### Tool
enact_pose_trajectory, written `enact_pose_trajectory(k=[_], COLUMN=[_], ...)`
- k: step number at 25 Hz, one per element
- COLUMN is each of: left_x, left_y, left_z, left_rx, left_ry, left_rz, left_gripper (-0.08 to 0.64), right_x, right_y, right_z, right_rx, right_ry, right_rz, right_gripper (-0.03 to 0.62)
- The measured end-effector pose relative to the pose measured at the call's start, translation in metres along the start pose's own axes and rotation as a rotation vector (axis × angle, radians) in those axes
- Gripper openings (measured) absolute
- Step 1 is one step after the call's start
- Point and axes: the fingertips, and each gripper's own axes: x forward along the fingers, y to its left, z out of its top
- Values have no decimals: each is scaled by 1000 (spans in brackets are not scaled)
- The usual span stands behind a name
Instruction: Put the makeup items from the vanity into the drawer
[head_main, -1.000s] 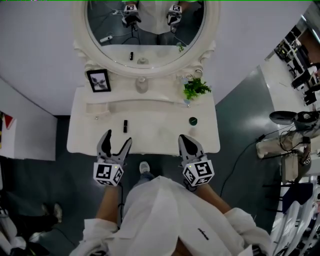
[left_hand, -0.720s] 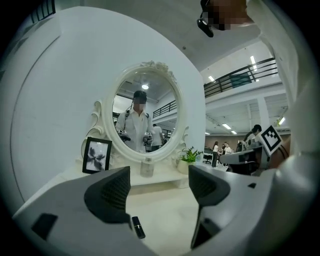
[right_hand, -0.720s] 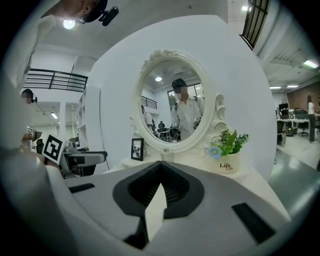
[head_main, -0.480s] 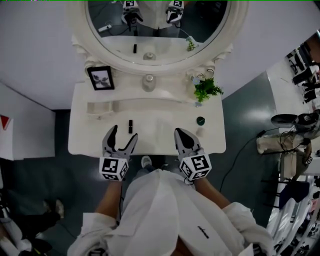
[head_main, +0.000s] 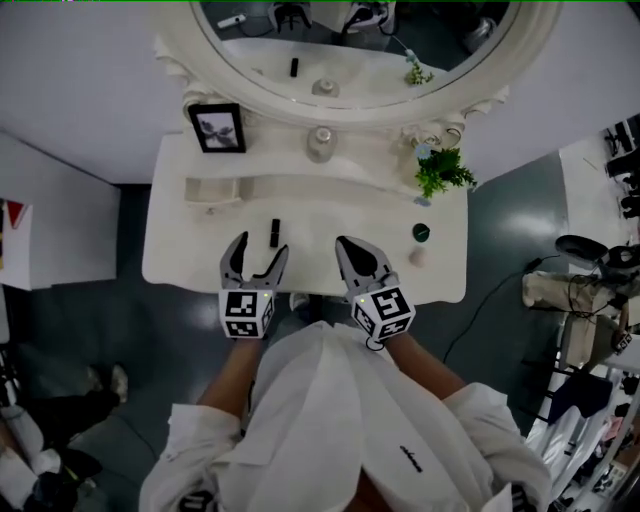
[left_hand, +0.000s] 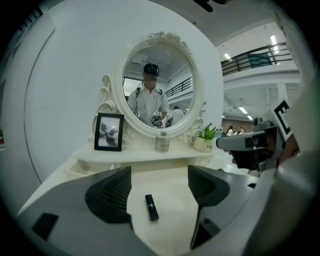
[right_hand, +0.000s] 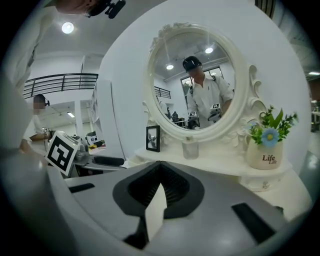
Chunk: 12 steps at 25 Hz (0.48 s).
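Observation:
A black lipstick (head_main: 274, 233) lies on the white vanity top (head_main: 190, 262); in the left gripper view the lipstick (left_hand: 151, 207) sits on the surface between and just ahead of the two jaws. My left gripper (head_main: 258, 252) is open near the front edge, holding nothing. My right gripper (head_main: 346, 245) is shut and empty over the middle of the front edge, its tips meeting (right_hand: 159, 163). A small dark green round item (head_main: 421, 232) and a pale small item (head_main: 417, 257) rest at the right. No drawer front shows.
Along the back shelf stand a photo frame (head_main: 218, 127), a glass bottle (head_main: 320, 143) and a potted plant (head_main: 443, 170) under the oval mirror (head_main: 360, 50). A shallow recess (head_main: 212, 190) sits at the left. The person's white sleeves fill the near side.
Both grippers have moved forward over the vanity's front edge. The left gripper's open jaws now reach beside the lipstick. The right gripper stayed shut.

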Motion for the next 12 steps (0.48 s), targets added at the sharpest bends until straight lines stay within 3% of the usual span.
enact_pose_trajectory(k=[12], left_x=[44], left_y=[5], left_z=[-52], left_rx=[6], left_ry=[143], left_rz=[42], left_gripper=[341], right_x=[56], right_y=[1], right_z=[-54], right_rx=[14], right_ry=[131], right_rz=[88], right_gripper=[18])
